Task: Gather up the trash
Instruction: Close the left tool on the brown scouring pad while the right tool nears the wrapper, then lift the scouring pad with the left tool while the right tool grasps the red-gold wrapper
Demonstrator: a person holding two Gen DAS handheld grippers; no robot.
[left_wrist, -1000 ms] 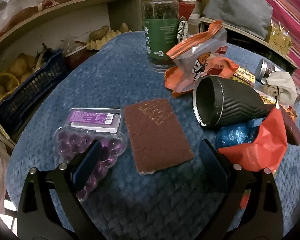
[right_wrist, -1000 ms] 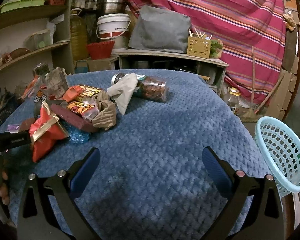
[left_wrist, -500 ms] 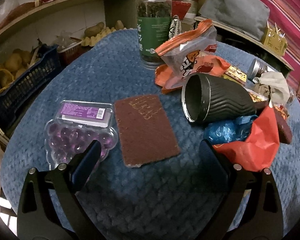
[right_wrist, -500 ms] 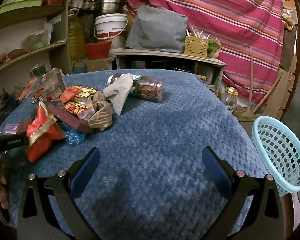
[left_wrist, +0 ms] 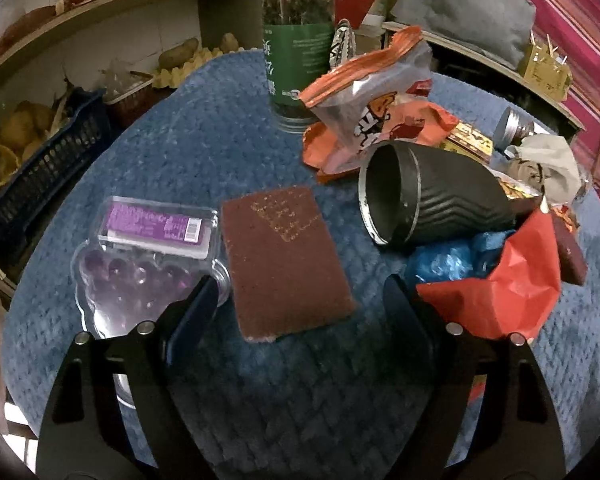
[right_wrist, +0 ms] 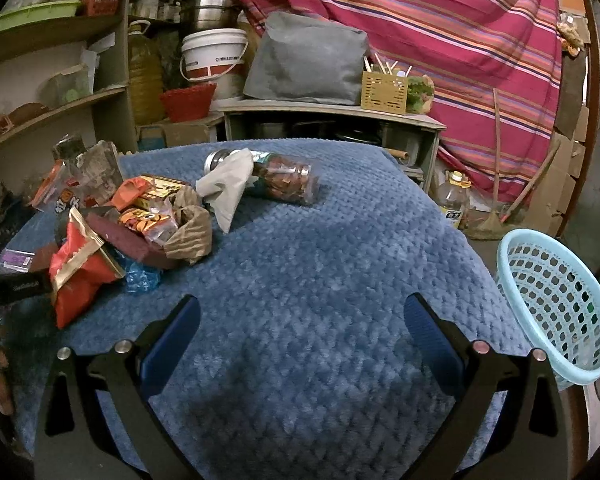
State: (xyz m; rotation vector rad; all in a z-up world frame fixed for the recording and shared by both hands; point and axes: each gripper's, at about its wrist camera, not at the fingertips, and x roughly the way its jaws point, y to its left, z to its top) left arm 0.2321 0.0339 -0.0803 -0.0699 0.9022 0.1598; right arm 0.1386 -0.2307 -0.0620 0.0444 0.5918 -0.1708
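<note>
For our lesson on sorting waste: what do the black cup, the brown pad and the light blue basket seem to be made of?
Black cup: probably matte plastic or coated metal; wavy ribs, silvery worn rim.
Brown pad: coarse fibrous scouring material, by its rough, dull, grainy face.
Light blue basket: moulded plastic, smooth, with a perforated wall.

A tall jar with a green label (left_wrist: 298, 56) is standing upright at the far side of the blue quilted cloth (right_wrist: 320, 280). A dark blue crate (left_wrist: 40, 172) is sitting beside the table, with potatoes behind it. A white bucket (right_wrist: 214, 62), a red bowl (right_wrist: 188, 100) and a grey cushion (right_wrist: 306, 60) are resting on the shelves behind. A striped pink cloth (right_wrist: 460, 40) is hanging at the back.
</note>
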